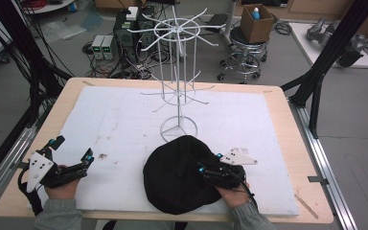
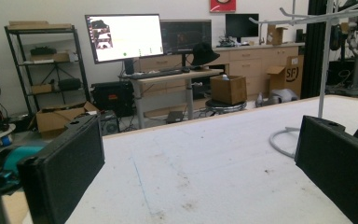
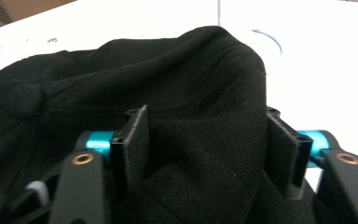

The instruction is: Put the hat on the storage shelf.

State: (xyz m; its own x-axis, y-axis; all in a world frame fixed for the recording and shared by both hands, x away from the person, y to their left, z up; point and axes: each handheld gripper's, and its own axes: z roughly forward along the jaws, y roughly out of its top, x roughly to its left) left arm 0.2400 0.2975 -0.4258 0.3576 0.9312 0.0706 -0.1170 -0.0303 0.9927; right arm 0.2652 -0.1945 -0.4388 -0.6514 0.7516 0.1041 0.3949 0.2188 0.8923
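Black hat [image 3: 200, 93] fold between right gripper [image 3: 207, 144] jaws

A robotics lab: monitors [image 2: 123, 37] on desks, cabling (floor-strewn), shelving [image 2: 44, 70], cardboard boxes [image 2: 228, 88].

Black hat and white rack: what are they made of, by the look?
Black hat: soft knit or fleece-like fabric, matte; it slumps and folds, with a fine fuzzy weave in the right gripper view. White rack: thin wire rod, probably white-coated metal; slender smooth arms and ring base.
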